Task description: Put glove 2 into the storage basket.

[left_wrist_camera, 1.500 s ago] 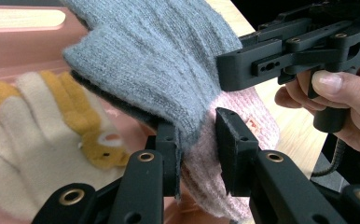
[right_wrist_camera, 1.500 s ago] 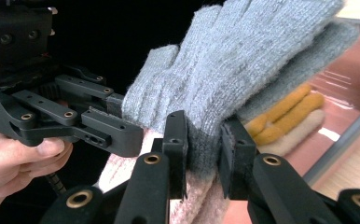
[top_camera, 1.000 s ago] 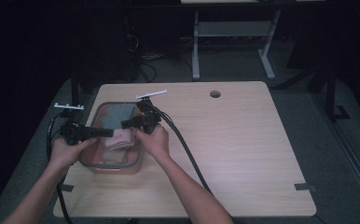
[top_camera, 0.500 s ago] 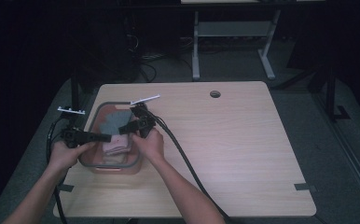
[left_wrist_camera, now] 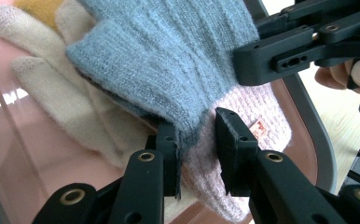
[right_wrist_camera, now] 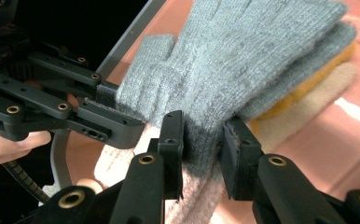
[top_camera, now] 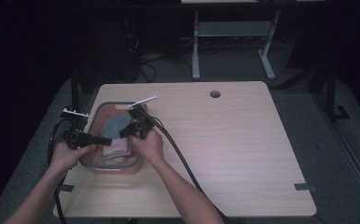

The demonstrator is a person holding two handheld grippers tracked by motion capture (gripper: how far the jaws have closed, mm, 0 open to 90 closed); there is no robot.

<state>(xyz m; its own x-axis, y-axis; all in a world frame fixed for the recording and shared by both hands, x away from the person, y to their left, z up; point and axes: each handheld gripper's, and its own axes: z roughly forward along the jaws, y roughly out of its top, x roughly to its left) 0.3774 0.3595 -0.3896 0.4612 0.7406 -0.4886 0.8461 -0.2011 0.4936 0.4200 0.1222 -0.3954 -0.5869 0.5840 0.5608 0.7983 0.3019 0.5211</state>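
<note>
While both grip:
Grey glove (left_wrist_camera: 169,70): fingers far, cuff near, atop the pile in pink bin (top_camera: 92,123).
Left gripper (left_wrist_camera: 197,140): pinching its cuff edge.
Right gripper (right_wrist_camera: 201,140): pinching its cuff too.

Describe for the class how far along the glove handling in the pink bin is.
Done: several gloves lie piled in the pink bin. In hand: both the left gripper and right gripper have their fingers around the cuff edge of the grey glove, which lies on a pink glove. Left: lifting it; it hasn't left the pile.
</note>
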